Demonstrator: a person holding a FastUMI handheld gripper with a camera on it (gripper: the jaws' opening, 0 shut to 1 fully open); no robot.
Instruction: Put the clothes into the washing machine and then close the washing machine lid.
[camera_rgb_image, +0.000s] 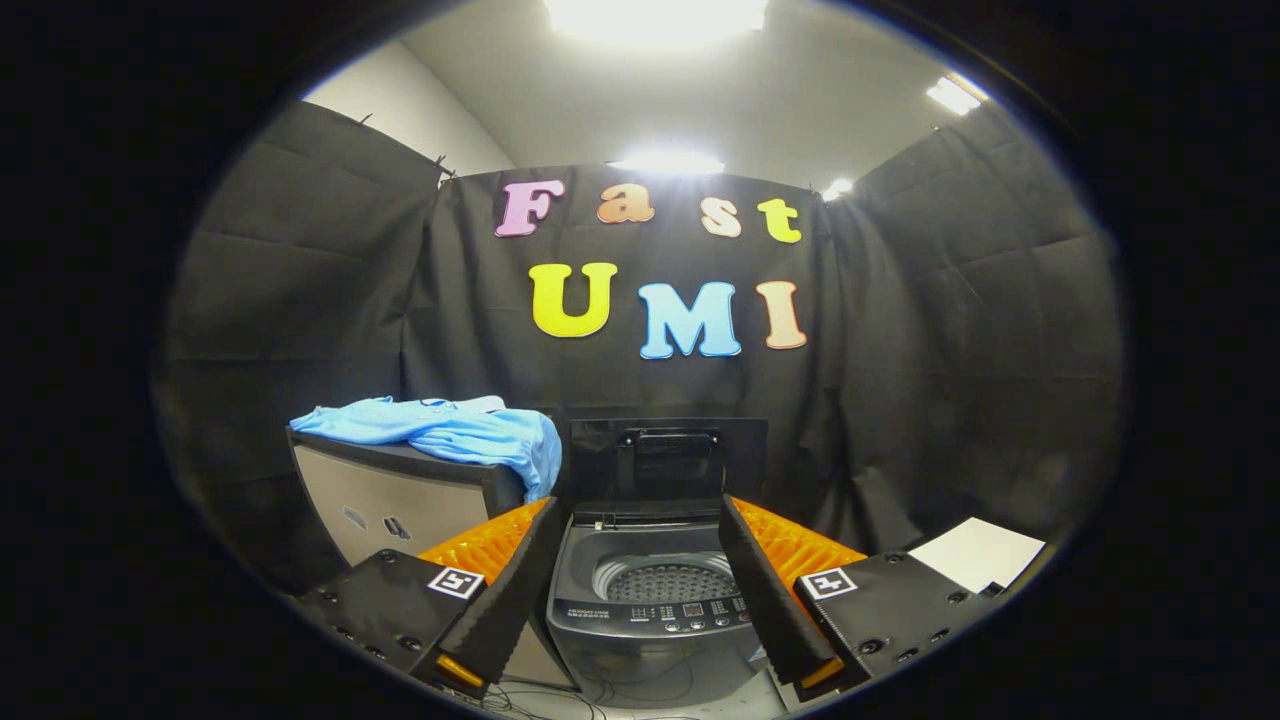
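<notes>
Gripper fingers wide open, empty. Blue shirt far-left on cabinet; washing machine lid up. Approach shirt's bunched edge, pinch deep.

Surface: we record a dark-topped, pale-fronted cabinet just left of the washing machine, beyond the left finger of the wide-open claw. On it: one light blue garment, crumpled, one corner hanging over the right edge.

Light blue clothes, plain. Dark grey washing machine with black raised lid and perforated silvery drum. Beige, dark-topped cabinet. White sheet.
</notes>
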